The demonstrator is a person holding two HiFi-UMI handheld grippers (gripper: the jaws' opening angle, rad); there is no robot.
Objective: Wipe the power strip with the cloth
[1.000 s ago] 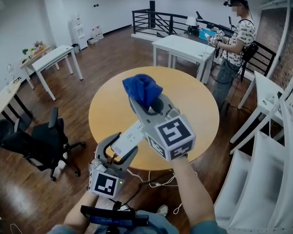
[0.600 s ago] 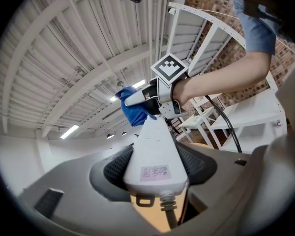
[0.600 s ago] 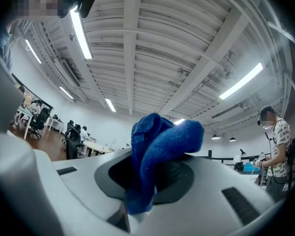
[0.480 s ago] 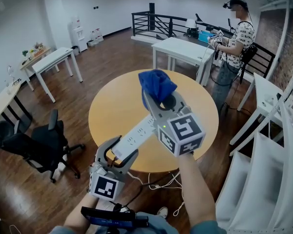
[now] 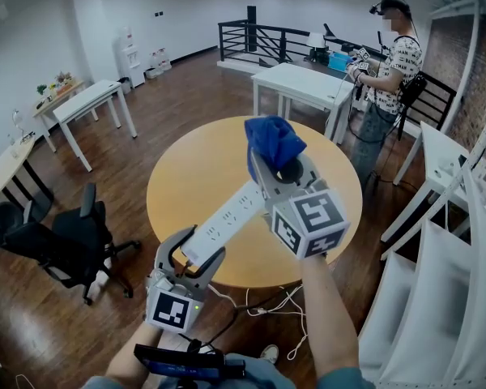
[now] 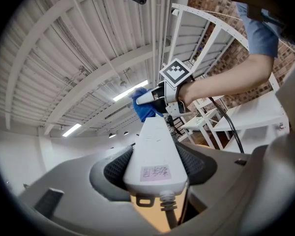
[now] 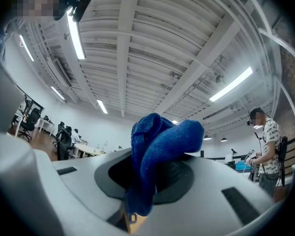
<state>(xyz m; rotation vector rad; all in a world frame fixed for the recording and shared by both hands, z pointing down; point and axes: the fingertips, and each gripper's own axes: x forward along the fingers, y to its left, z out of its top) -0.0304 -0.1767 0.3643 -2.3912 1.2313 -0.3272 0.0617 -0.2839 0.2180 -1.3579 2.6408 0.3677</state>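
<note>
1. Round yellow wooden bench (image 5: pixel 186 177): nothing rests on it. Both task items are held in the air above its near half, likely so all faces of the strip can be reached.
2. Long white plastic power strip (image 5: pixel 225 221): lifted clear of the bench, over its near edge.
   - The long axis runs from that near edge toward the bench centre, and the far end is tilted upward, since the left gripper view looks along it to the ceiling.
   - The socket face is turned up toward the head view.
   - The cord end points back at the person and the free end points at the cloth.
3. Left hand-held gripper (image 5: pixel 196 254): just off the bench's near edge, clenched on the strip's cord end (image 6: pixel 155 154). The pads press both long sides. Holding by the tail leaves almost the full length free for wiping.
4. Right hand-held gripper (image 5: pixel 277 168): above the bench centre, at the strip's far end, clamped on the cloth (image 7: pixel 160 146). The cloth sticks out past the jaws, so fabric rather than plastic would meet the strip.
5. Bunched blue knit cloth (image 5: pixel 271 140): above the bench centre, at or just past the strip's far tip. I can't tell whether it is touching. My read is that a stroke is at its far end.
6. Pale cable (image 5: pixel 255 300): drops from the cord end below the bench's near edge, slack.
</note>
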